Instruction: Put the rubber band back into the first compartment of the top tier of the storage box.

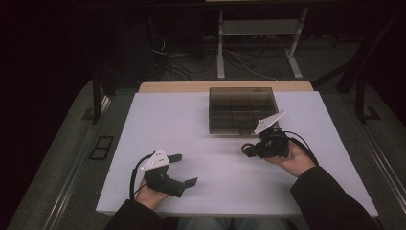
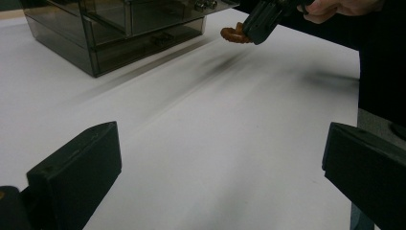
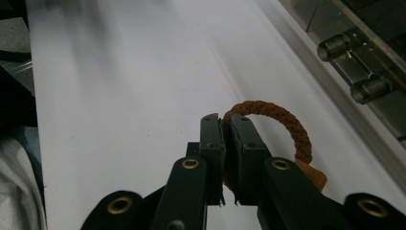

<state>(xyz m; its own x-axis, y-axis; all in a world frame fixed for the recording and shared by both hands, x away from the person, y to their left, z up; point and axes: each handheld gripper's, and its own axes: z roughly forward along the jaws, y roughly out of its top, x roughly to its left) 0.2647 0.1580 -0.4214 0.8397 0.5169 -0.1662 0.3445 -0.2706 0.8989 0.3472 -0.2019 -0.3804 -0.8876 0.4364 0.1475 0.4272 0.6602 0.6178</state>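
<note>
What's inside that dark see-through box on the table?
The box shows dividers splitting it into compartments, and they look empty from above, though the tinted lid and dim light could hide small things. The right tongs hold a brown braided loop just outside it.

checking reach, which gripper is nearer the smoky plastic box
Right. The right gripper, shut on a brown braided loop, is just by the box; the left gripper sits far off near the table's front edge.

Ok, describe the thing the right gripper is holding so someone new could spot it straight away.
Start at the white table and find the smoky clear compartment box at its far side. Just in front of the box, the right gripper is shut on a brown braided cord loop, lifted off the table. It is the one small brown, rope-textured thing among black jaws and clear plastic.
</note>
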